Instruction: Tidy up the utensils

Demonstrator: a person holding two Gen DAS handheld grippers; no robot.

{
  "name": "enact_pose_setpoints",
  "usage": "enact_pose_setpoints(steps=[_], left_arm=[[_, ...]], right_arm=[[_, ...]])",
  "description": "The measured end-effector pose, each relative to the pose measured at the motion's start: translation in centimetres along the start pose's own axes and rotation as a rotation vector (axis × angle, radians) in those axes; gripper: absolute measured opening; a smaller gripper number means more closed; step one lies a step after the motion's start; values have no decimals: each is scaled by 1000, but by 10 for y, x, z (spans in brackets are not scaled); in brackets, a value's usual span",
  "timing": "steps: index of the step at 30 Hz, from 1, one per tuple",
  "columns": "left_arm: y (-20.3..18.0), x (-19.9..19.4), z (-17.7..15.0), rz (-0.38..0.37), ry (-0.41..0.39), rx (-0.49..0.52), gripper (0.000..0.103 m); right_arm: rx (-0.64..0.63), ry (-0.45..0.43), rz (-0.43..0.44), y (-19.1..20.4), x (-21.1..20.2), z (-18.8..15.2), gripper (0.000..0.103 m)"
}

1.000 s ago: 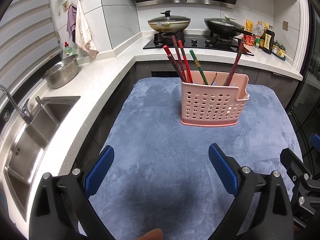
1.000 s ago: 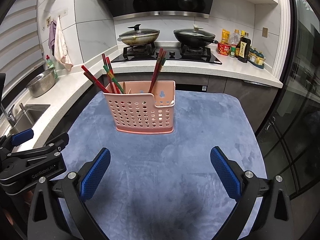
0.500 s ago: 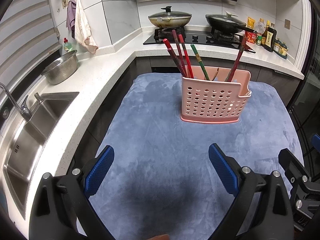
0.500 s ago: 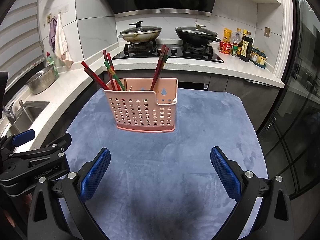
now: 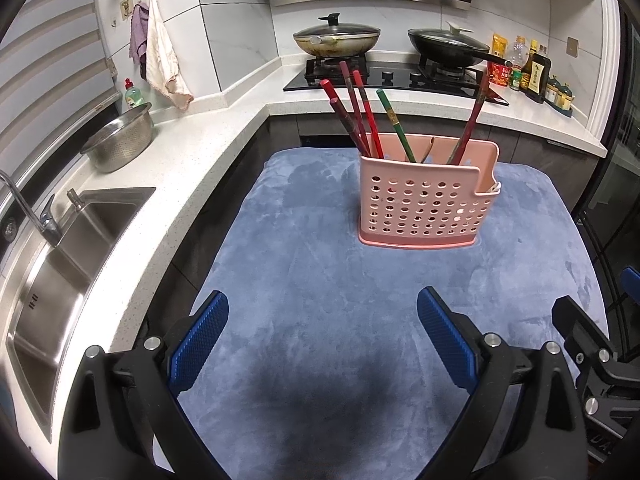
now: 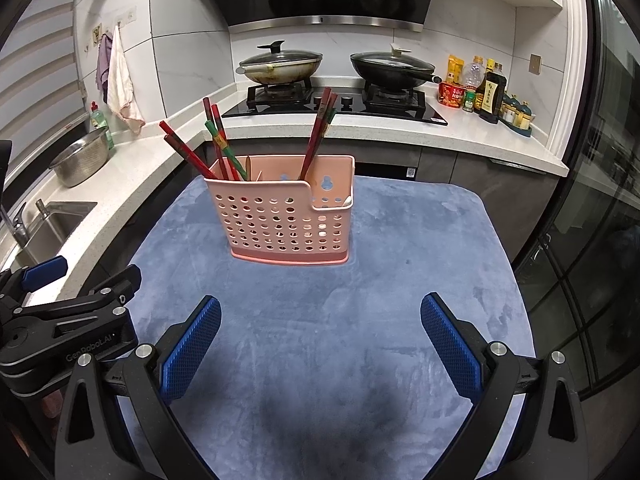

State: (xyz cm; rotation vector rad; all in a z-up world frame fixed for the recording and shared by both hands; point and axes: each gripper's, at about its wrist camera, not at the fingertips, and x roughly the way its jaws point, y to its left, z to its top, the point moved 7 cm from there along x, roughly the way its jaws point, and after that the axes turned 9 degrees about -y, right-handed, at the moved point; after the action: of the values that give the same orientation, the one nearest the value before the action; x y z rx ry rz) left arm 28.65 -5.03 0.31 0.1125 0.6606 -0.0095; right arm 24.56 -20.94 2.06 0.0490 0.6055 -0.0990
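A pink perforated utensil holder [image 5: 426, 204] [image 6: 286, 222] stands upright on a blue mat [image 5: 320, 320] [image 6: 340, 320]. Several red and green chopsticks [image 5: 362, 116] [image 6: 218, 140] lean out of its main section, and a white utensil tip shows in the lower side pocket [image 6: 347, 201]. My left gripper [image 5: 322, 320] is open over the near mat, nothing between its blue pads. My right gripper [image 6: 320, 322] is open too and holds nothing. Both hang well short of the holder. Part of the left gripper's body [image 6: 68, 328] shows at the left in the right wrist view.
A steel sink [image 5: 52, 272] with a tap and a metal colander [image 5: 120, 140] sit on the white counter to the left. Two lidded woks [image 6: 280, 66] stand on the stove behind. Sauce bottles [image 6: 490, 92] line the back right. A glass door [image 6: 592, 220] borders the right.
Both views have lifted and pulled back slightly, so the holder sits a little lower and farther in frame. A fingertip seen at the bottom edge of the left wrist view is gone.
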Motion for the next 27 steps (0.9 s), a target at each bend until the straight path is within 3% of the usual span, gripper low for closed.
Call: enact_pose_setpoints(steps=[27], left_arm=[[0,2,-2,-1,3,-11,91]], right_arm=[[4,5,-5,-7,5,-2,96]])
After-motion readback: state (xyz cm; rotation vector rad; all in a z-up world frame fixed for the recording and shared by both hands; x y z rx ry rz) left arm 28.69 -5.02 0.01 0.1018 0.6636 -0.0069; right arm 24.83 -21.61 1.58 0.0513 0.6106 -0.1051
